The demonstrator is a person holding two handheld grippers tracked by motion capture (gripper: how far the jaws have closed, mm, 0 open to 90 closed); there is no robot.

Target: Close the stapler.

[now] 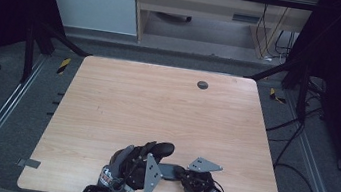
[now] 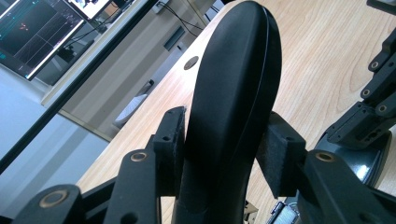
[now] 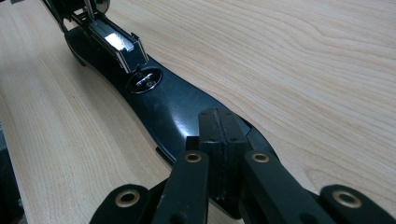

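Black stapler (image 1: pixel 166 162) on wooden counter (image 1: pixel 157 104), raised top arm (image 2: pixel 233 93) clamped by left gripper (image 2: pixel 224 154), base (image 3: pixel 173 107) pressed by closed right gripper (image 3: pixel 222 135)

Glossy black stapler (image 3: pixel 163 105); pale woodgrain table (image 1: pixel 156 109).

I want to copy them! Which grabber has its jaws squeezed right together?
The right gripper: its jaws meet with nothing between them, tips down on the stapler base. The left gripper has jaws standing apart, clamping the raised black stapler top.
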